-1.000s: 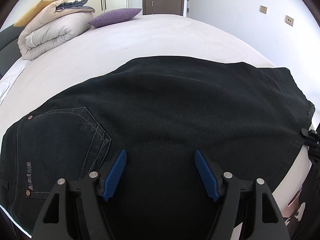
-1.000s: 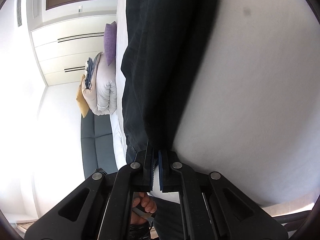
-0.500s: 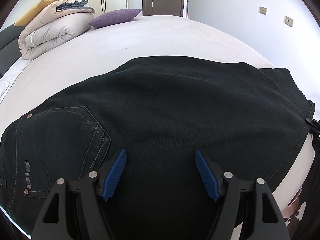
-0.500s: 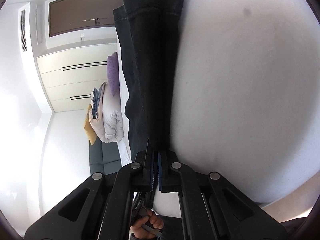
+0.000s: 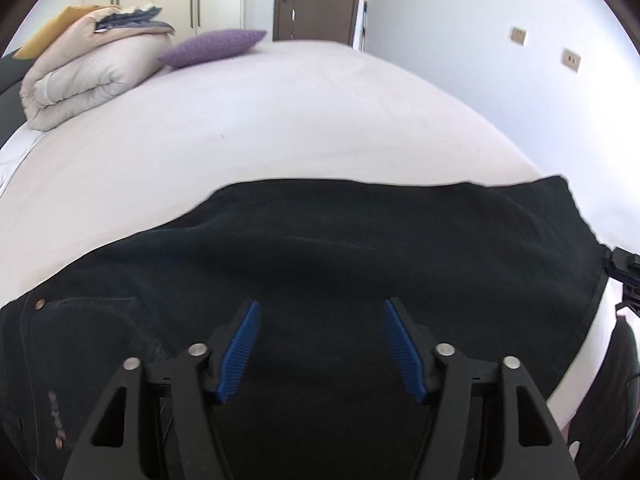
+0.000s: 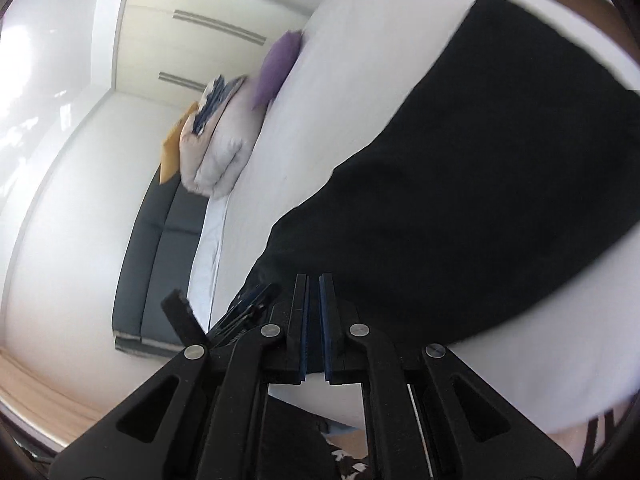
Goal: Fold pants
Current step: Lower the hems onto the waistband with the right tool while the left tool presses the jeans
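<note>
Black pants (image 5: 340, 248) lie flat across the near edge of the white bed (image 5: 280, 120), back pocket at the left. My left gripper (image 5: 320, 340) hovers open just above the middle of the pants, holding nothing. My right gripper (image 6: 313, 300) is shut on the edge of the pants (image 6: 480, 200), with dark cloth pinched between its blue pads. In the left wrist view the right gripper (image 5: 622, 270) shows at the far right, at the leg end of the pants.
A rolled beige duvet (image 5: 88, 76) with folded clothes on top and a purple pillow (image 5: 212, 46) sit at the far left of the bed. A dark headboard (image 6: 160, 240) lies beyond. A wardrobe and a brown door (image 5: 316, 0) stand behind.
The left wrist view has tipped up and drawn back, showing more bed. The right gripper has swung round with the pants edge; the cloth now lies spread on the bed instead of hanging in a narrow strip.
</note>
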